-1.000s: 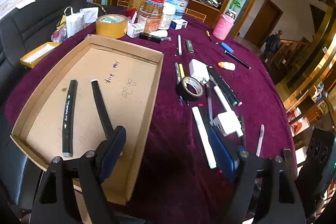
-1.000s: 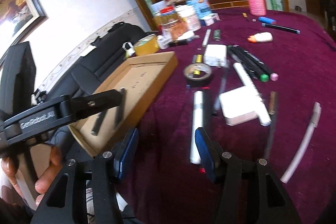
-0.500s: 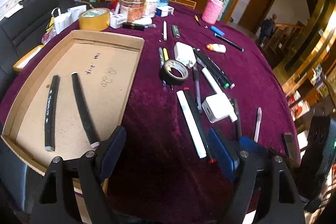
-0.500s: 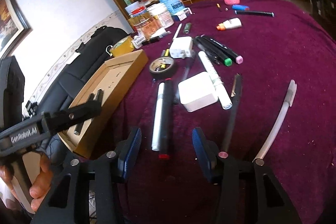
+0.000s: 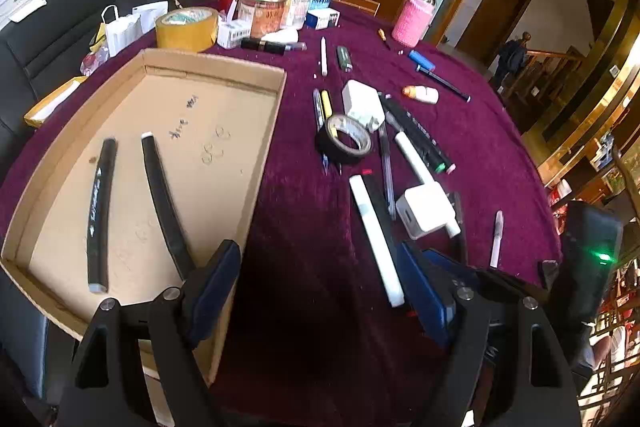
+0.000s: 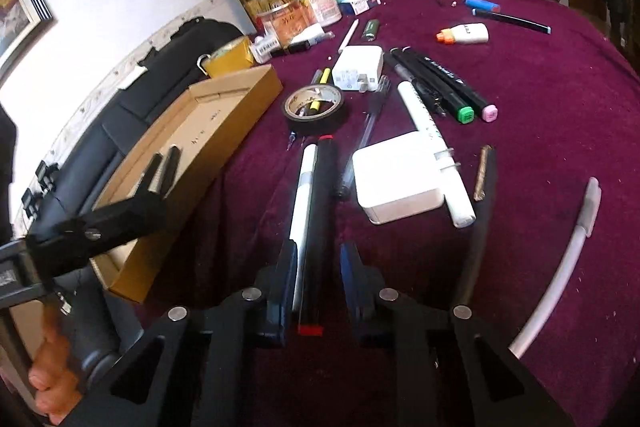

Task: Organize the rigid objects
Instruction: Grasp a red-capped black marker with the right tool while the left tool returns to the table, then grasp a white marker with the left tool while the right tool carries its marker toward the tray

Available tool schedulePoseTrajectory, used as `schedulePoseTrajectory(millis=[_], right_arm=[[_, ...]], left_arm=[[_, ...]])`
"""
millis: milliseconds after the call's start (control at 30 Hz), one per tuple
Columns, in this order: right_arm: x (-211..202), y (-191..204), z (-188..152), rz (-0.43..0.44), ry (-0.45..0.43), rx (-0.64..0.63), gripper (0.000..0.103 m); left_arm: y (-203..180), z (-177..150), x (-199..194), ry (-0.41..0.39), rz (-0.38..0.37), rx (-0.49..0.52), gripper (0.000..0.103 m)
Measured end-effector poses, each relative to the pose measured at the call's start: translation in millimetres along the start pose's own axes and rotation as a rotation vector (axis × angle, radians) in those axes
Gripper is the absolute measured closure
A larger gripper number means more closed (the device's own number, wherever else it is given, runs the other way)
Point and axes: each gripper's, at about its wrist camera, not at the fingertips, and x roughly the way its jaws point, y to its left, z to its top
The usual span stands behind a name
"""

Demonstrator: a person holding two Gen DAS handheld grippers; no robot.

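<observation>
Since the earlier frame the right gripper (image 6: 316, 259) is brought down astride the black marker (image 6: 320, 211), whose length runs straight ahead between jaws now closing, not yet visibly clamped; the left gripper (image 5: 320, 279) is held open.

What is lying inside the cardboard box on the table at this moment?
Two long black markers lie side by side on the floor of the cardboard box, with some handwriting beyond them. The left gripper covers the near right corner, so that part cannot be checked.
</observation>
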Motion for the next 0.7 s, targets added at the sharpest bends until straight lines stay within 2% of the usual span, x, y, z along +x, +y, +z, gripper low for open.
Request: schedulePoseTrajectory(millis=[133,167,300,467,533,600,700], right_arm=[[12,3,10,0.003,0.038,-0.013,0.079],[17,6,10,-0.018,0.053,-0.028,0.079],[17,7,9,-0.031,0.059,-0.031,0.085],[19,8,11,-0.07,0.068,-0.052,0.086],[26,5,13,-0.059,0.091,-0.044,0.085],[26,5,12,-0.058,0.075,-0.054,0.086],[19,4,5,-0.062,0.066,-0.044,0.087]], left_arm=[[4,4,0,-0.008,-0.011,-0.016,0.023],[5,4,1,-0.004,-0.014,-0.02,0.023],[7,-1,1,0.014,-0.017,-0.011,0.023],[4,4,8,0.034,-0.021,0.001,0.023],[2,6,8,0.03,-0.036,0.0,0.023],[1,5,9,0.023,-0.021,0.008,0.023],[-2,3,17,0.06,-0.028,0.007,0.024]])
